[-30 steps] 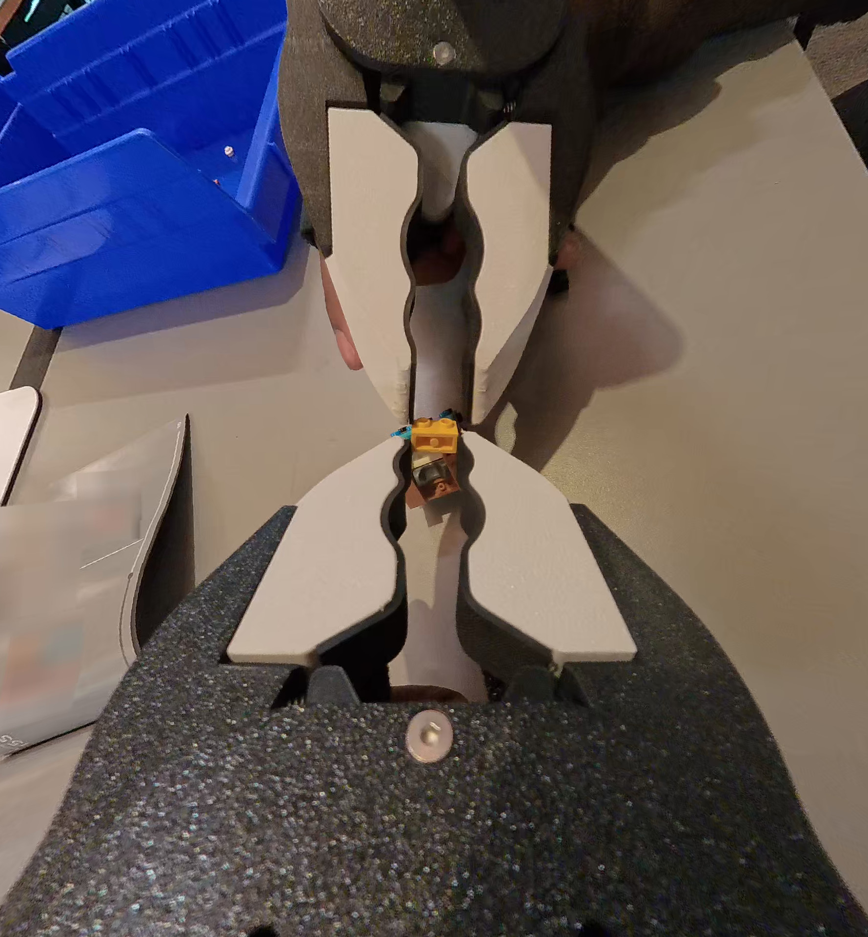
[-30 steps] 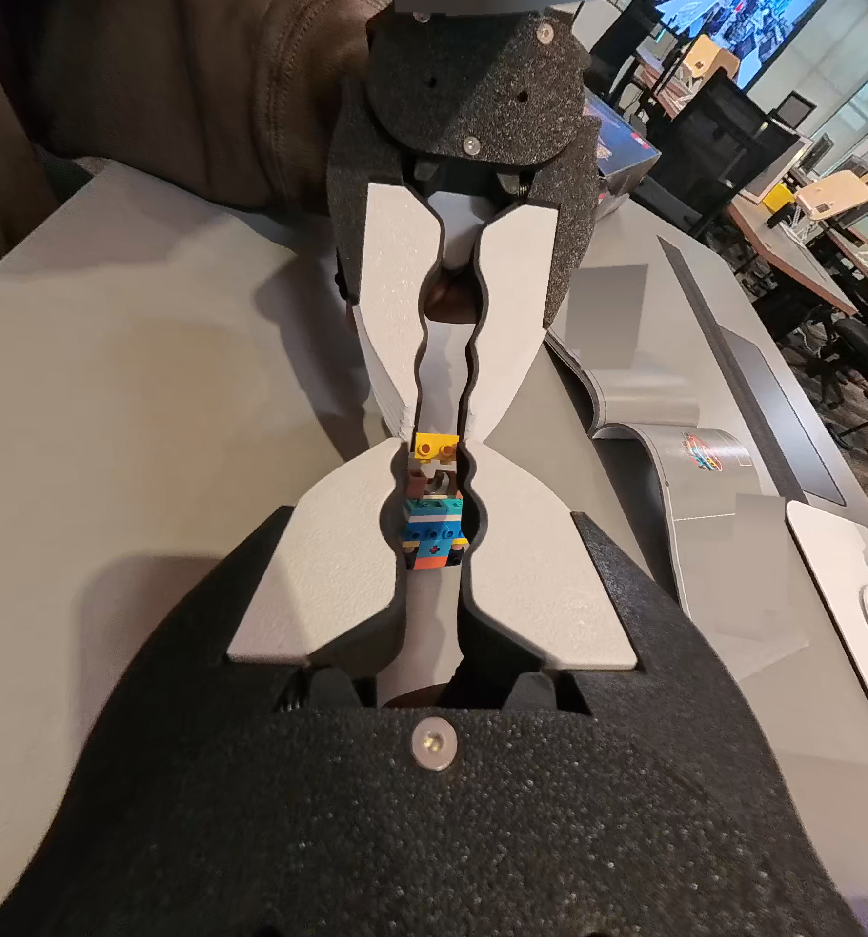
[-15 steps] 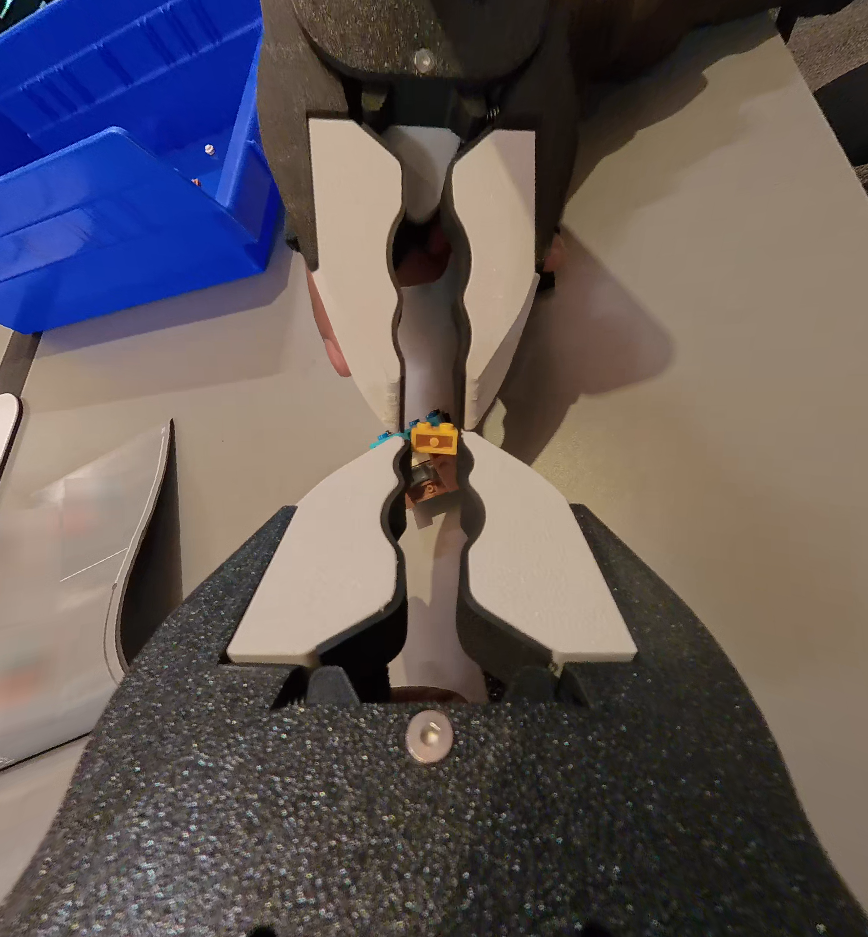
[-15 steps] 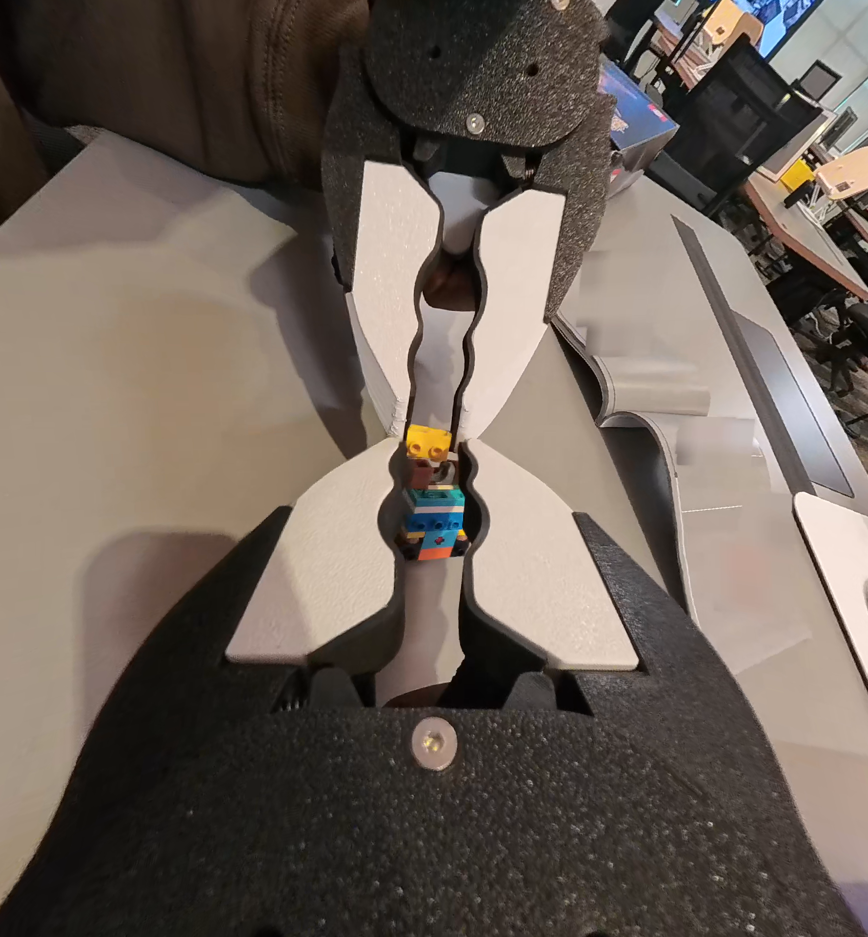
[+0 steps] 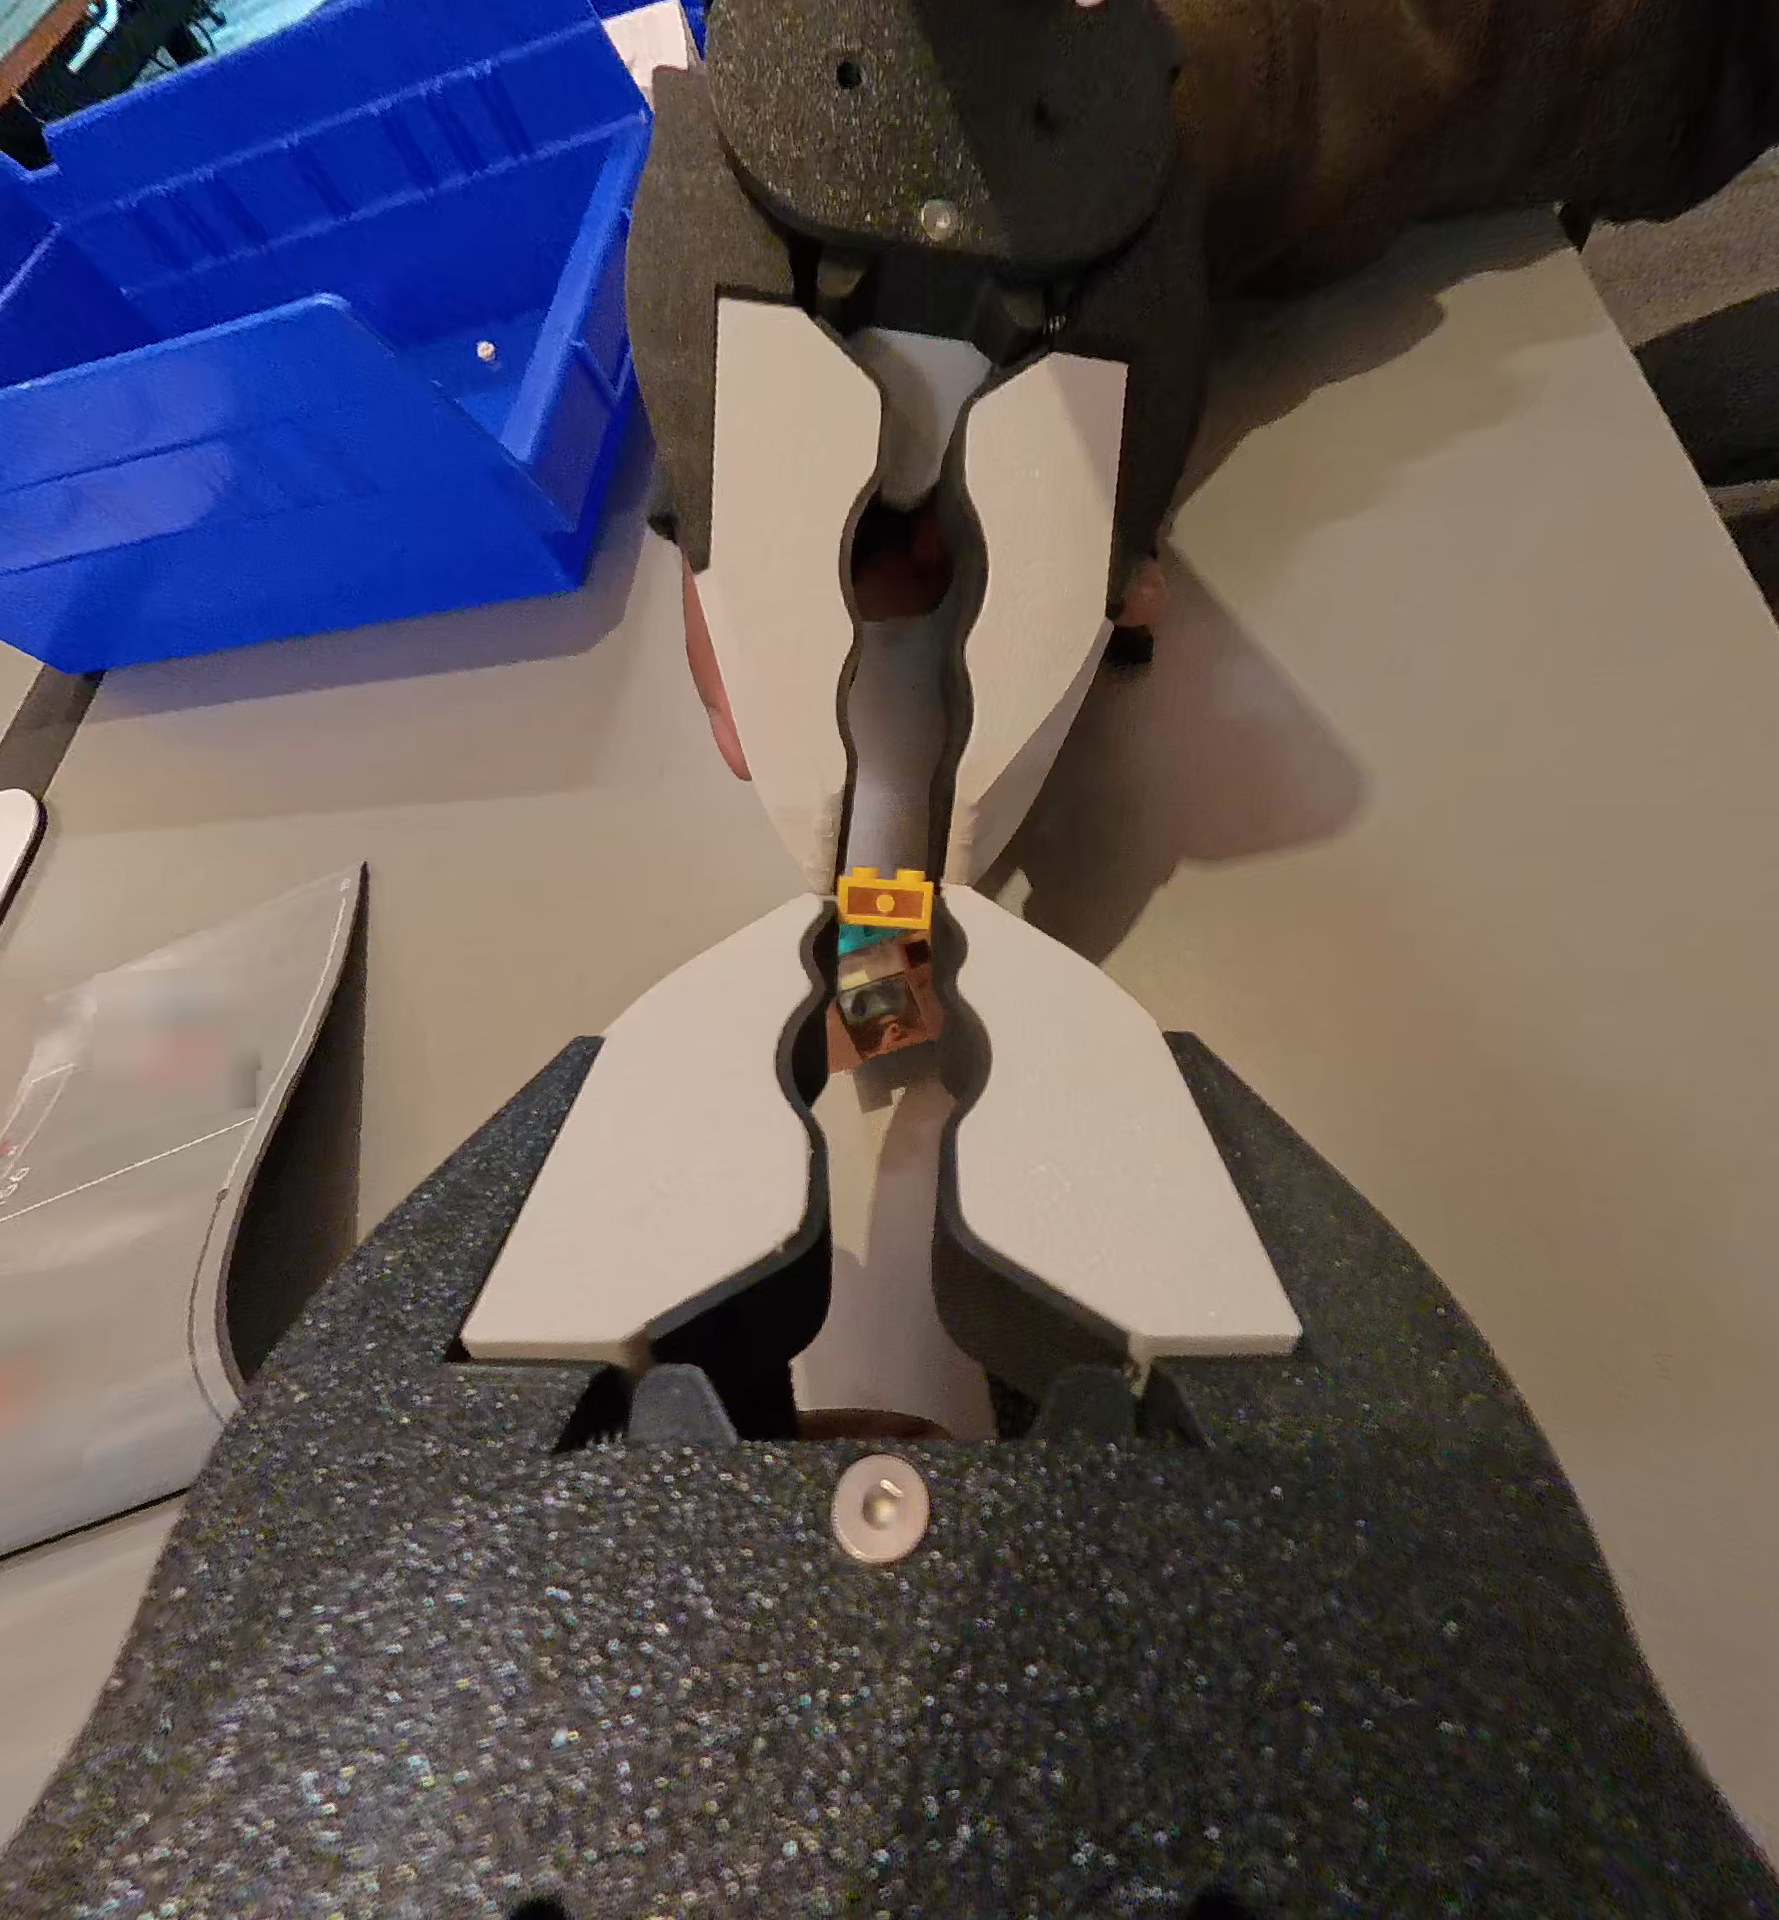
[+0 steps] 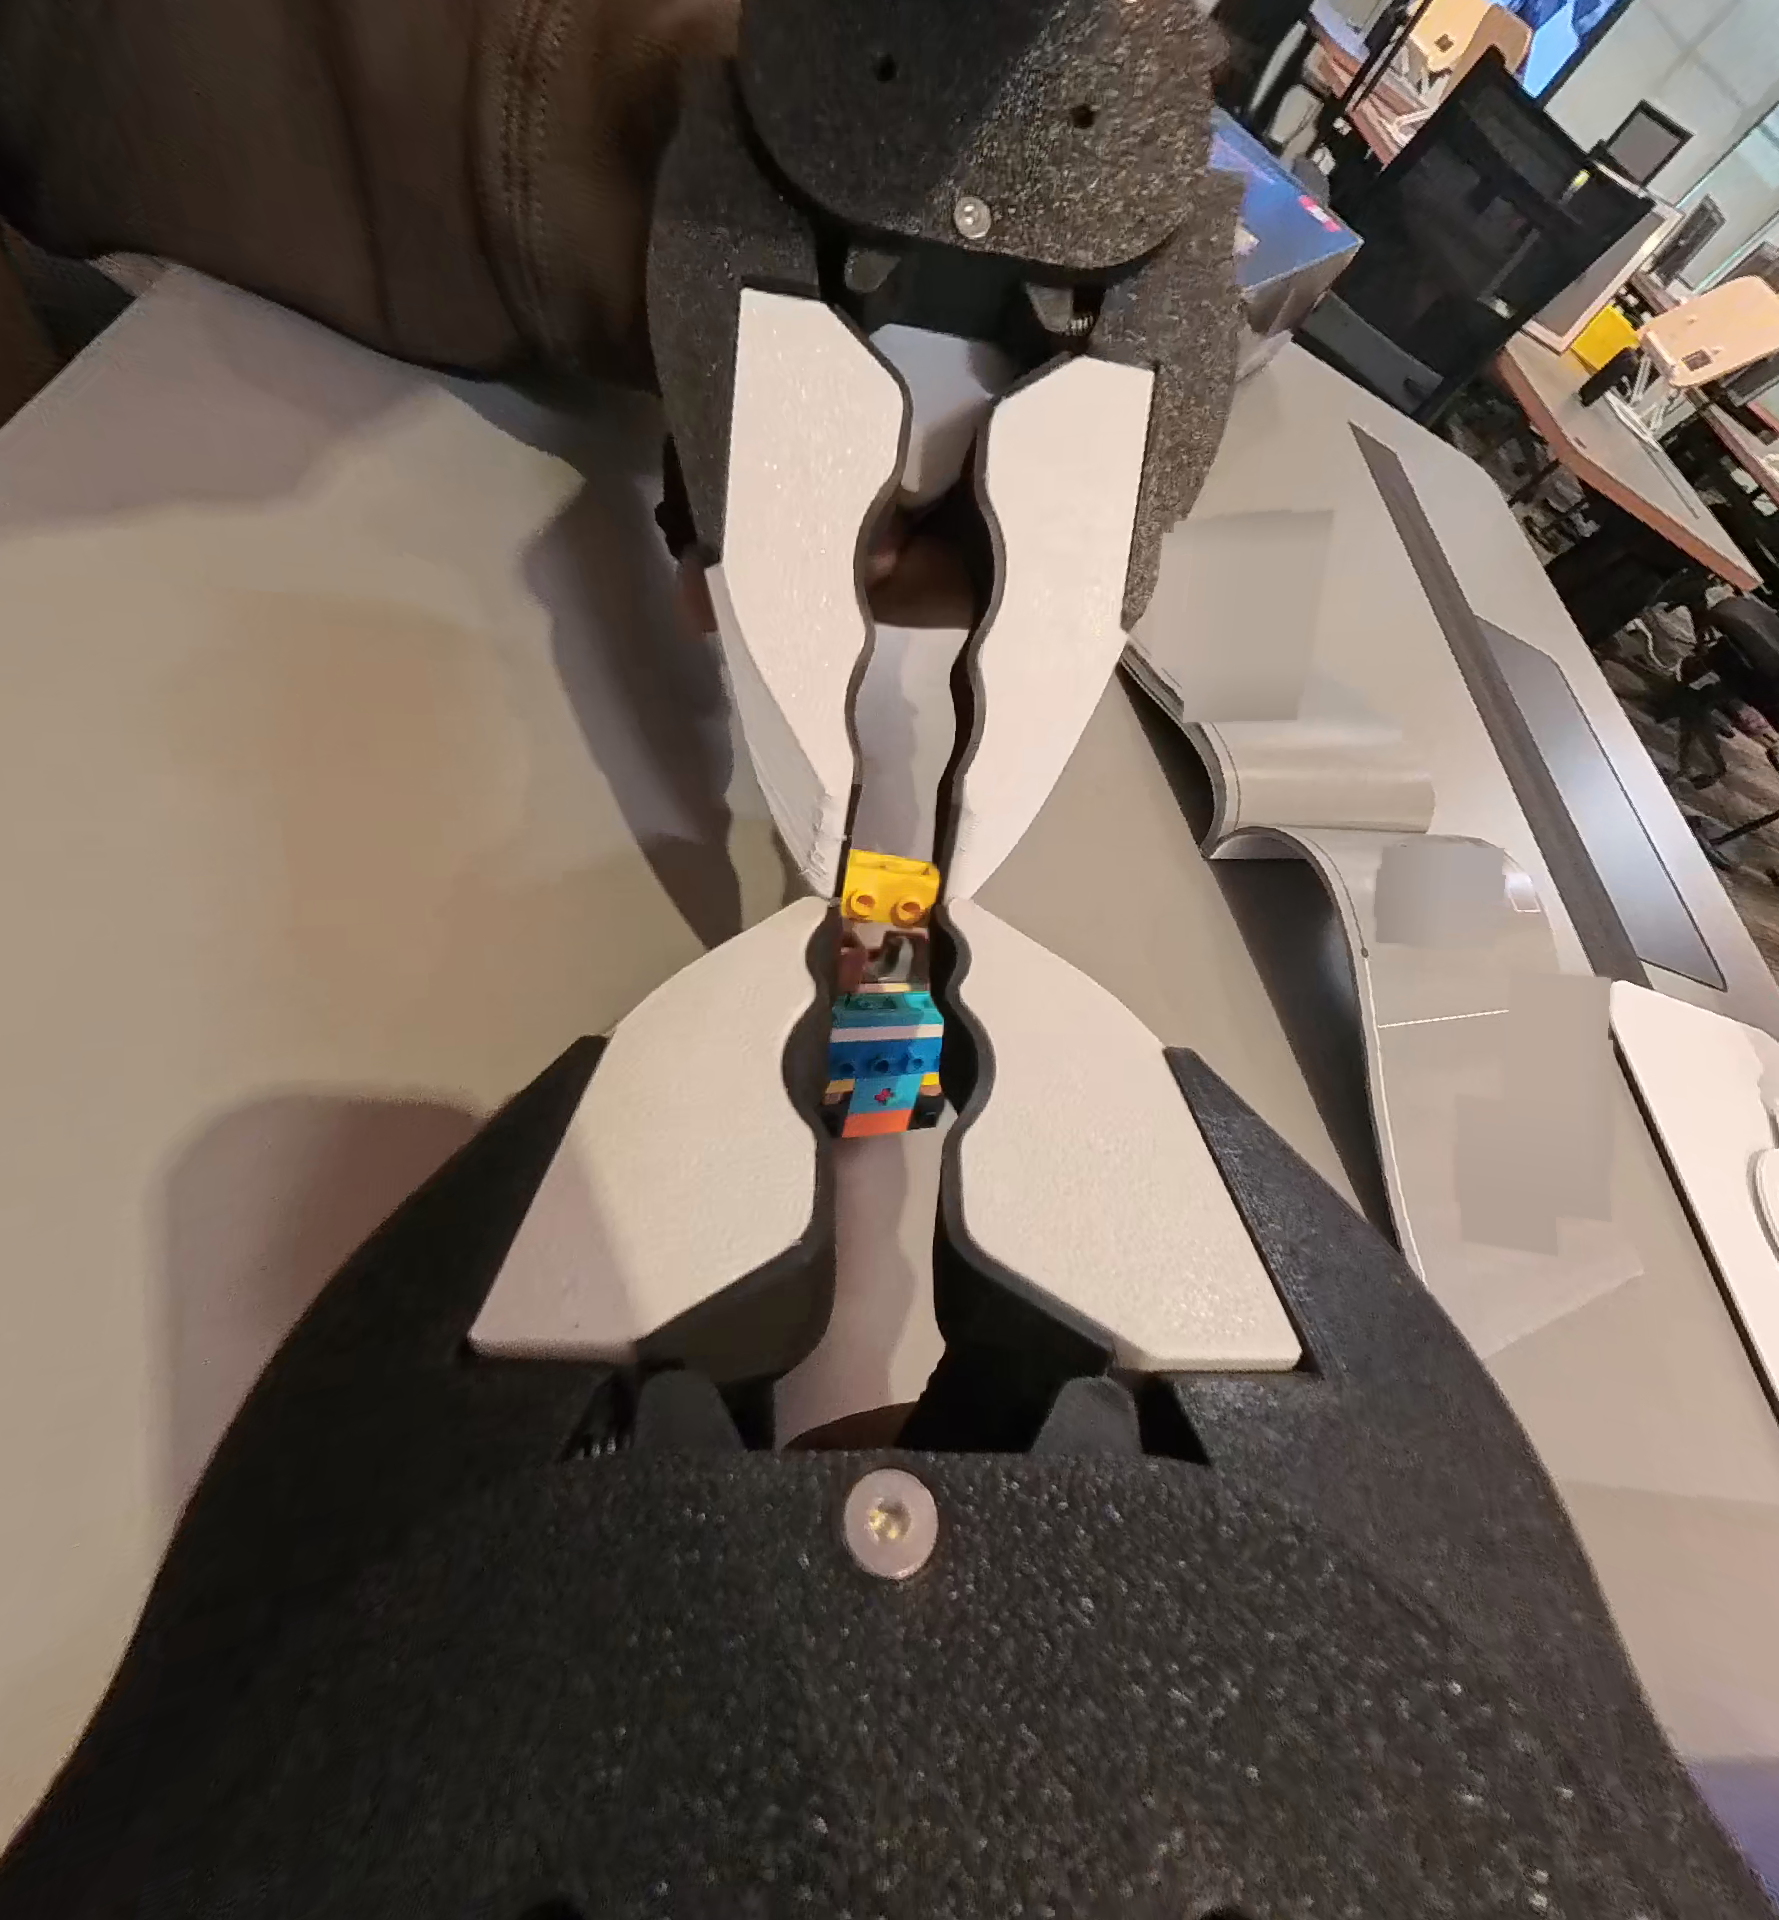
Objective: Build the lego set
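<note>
Between the facing claws, left claw (image 5: pixel 885 914) pinching yellow brick (image 5: pixel 885 900), now squared flat; right claw (image 6: pixel 890 914) gripping figure (image 6: pixel 883 1060); seating pending.

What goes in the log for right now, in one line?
step: attach brick | left claw: shut on yellow brick | right claw: shut on lego figure | brick: atop figure

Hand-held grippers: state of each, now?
Left hand-held gripper: closed on yellow brick.
Right hand-held gripper: closed on multicolour lego build.
</note>
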`<state>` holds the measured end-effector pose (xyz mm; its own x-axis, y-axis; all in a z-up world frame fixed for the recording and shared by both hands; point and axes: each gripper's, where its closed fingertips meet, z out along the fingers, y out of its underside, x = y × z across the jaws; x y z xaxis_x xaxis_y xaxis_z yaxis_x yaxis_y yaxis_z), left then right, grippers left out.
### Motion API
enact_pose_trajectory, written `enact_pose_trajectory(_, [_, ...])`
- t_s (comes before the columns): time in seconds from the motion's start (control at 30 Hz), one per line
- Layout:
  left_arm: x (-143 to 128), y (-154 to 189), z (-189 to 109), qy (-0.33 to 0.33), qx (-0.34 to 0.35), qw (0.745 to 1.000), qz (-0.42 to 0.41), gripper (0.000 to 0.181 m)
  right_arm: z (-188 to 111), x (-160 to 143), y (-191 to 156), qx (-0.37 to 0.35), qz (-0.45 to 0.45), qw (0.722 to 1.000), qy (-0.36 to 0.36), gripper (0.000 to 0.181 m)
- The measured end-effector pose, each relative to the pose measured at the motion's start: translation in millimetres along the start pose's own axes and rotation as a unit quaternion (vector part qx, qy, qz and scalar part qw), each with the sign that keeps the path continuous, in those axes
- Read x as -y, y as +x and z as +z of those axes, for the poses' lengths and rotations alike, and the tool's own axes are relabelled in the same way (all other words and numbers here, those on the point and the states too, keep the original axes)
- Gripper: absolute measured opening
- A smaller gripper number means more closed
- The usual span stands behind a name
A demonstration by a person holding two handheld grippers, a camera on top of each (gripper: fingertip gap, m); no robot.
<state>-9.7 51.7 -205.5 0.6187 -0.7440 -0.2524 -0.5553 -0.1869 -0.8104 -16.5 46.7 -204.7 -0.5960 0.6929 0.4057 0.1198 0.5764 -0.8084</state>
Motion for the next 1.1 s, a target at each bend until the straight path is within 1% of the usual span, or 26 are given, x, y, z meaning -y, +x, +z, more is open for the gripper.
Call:
enact_pose_trajectory(0.07, [1.5, -1.5, -1.9, 0.010, 0.001, 1.000, -0.004, 0.018, -1.9, 2.0, 2.5, -0.002, 0.013, 1.000, 0.012, 0.015])
enact_pose_trajectory(0.17, [2.2, -4.6, -5.2, 0.019, 0.006, 1.000, -0.003, 0.026, -7.5, 5.7, 6.9, -0.003, 0.036, 0.999, 0.036, 0.015])
enact_pose_trajectory(0.3, [10.2, -4.2, -8.1, 0.053, -0.005, 0.998, -0.026, 0.027, -15.0, 13.9, 10.4, -0.001, 0.058, 0.996, 0.074, 0.015])
enact_pose_trajectory(0.37, [14.5, -1.8, -9.3, 0.072, -0.027, 0.995, -0.060, 0.027, -17.3, 17.4, 11.1, -0.003, 0.059, 0.994, 0.087, 0.015])
enact_pose_trajectory(0.47, [25.1, 0.5, -14.1, 0.118, -0.077, 0.980, -0.142, 0.028, -20.2, 22.6, 9.4, -0.003, 0.048, 0.993, 0.108, 0.016])
enact_pose_trajectory(0.53, [32.6, -3.5, -18.6, 0.153, -0.077, 0.972, -0.158, 0.028, -22.6, 27.3, 8.4, 0.001, 0.051, 0.991, 0.125, 0.016])
enact_pose_trajectory(0.7, [43.3, -2.8, -23.2, 0.184, -0.040, 0.978, -0.086, 0.027, -28.0, 35.1, 10.3, 0.011, 0.083, 0.984, 0.160, 0.016])
enact_pose_trajectory(0.83, [48.5, -4.5, -24.6, 0.204, -0.035, 0.974, -0.089, 0.022, -29.4, 37.0, 10.5, 0.015, 0.092, 0.981, 0.171, 0.016])
enact_pose_trajectory(0.93, [49.1, -3.5, -25.0, 0.204, -0.032, 0.975, -0.079, 0.020, -29.2, 37.4, 9.8, 0.020, 0.098, 0.980, 0.174, 0.016])
enact_pose_trajectory(1.03, [50.4, -1.8, -26.5, 0.199, 0.000, 0.980, -0.009, 0.020, -30.5, 40.0, 9.4, 0.037, 0.126, 0.974, 0.186, 0.015])
enact_pose_trajectory(1.1, [50.5, -3.5, -28.0, 0.188, 0.047, 0.978, 0.072, 0.021, -30.6, 39.9, 8.8, 0.051, 0.147, 0.970, 0.189, 0.015])
